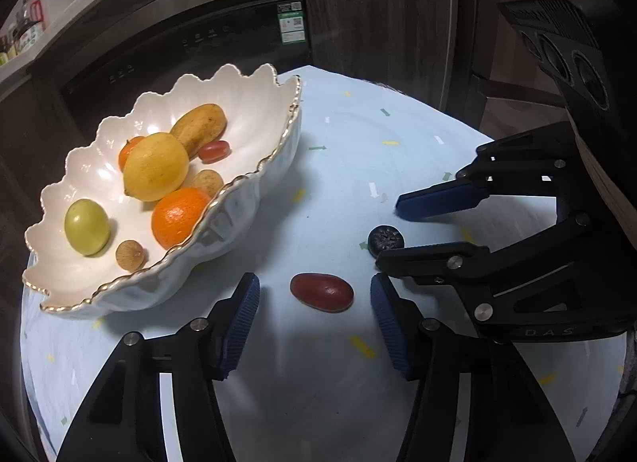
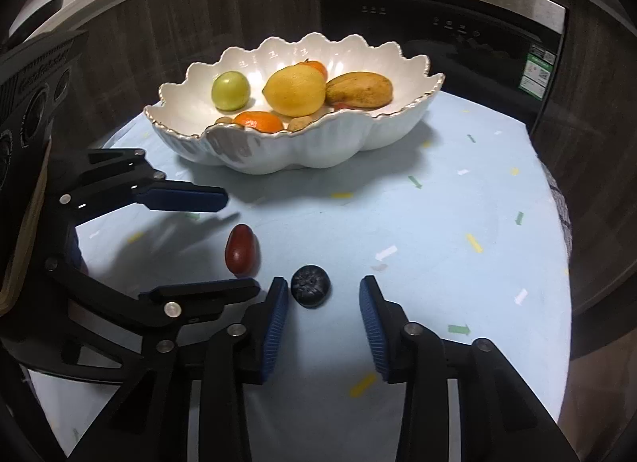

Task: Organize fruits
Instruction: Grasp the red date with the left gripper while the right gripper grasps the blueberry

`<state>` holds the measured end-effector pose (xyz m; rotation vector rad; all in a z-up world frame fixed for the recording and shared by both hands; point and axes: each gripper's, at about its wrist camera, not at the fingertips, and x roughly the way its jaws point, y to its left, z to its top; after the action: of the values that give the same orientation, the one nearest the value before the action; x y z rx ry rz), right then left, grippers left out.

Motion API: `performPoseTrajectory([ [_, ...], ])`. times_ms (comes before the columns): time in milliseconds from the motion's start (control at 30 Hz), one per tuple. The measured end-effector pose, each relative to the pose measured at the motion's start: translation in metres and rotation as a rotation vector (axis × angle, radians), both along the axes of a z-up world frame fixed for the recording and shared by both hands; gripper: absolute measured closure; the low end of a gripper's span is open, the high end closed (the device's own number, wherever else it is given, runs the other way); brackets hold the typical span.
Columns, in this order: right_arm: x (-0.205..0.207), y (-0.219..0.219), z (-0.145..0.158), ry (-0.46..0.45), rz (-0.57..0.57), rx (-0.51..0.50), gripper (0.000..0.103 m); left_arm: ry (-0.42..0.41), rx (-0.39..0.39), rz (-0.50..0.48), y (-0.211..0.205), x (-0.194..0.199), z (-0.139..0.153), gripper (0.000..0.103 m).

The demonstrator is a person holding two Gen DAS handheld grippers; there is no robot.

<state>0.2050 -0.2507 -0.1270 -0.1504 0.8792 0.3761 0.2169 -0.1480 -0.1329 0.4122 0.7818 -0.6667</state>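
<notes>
Bracketing two loose fruits at once, you are working both hands low over the table (image 1: 418, 151). Your left gripper (image 1: 314, 322) is standing partly open around the red date (image 1: 321, 292), its pads clear of it on both sides and gripping nothing. Your right gripper (image 2: 323, 316) is likewise partly open around the blueberry (image 2: 310, 286), with the left pad just beside it and the right pad farther off.

You are risking a one-sided push there: that near pad may be rolling the round berry away before the other arrives. The grippers are also crowding each other, so a finger of one could be nudging the other's fruit.

Farther back, the scalloped white bowl (image 2: 382, 131) is already holding a lemon (image 2: 294, 89), oranges and other fruit.
</notes>
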Motion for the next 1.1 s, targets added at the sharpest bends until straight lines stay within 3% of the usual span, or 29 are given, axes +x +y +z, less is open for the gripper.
performPoseTrajectory([
  [300,0.006,0.003,-0.001,-0.004,0.012,-0.003,0.07,0.05,-0.025,-0.023,-0.001,0.009,-0.004,0.057],
  [500,0.008,0.007,-0.002,-0.005,0.031,0.001,0.081,0.053,-0.029,-0.037,-0.002,0.008,-0.004,0.064],
  [600,0.008,0.008,-0.002,-0.007,0.033,-0.001,0.081,0.056,-0.033,-0.032,-0.002,0.007,-0.003,0.071],
  [1100,-0.004,0.014,0.008,-0.027,0.004,0.014,0.081,0.037,-0.044,0.001,0.011,-0.006,0.01,0.072],
])
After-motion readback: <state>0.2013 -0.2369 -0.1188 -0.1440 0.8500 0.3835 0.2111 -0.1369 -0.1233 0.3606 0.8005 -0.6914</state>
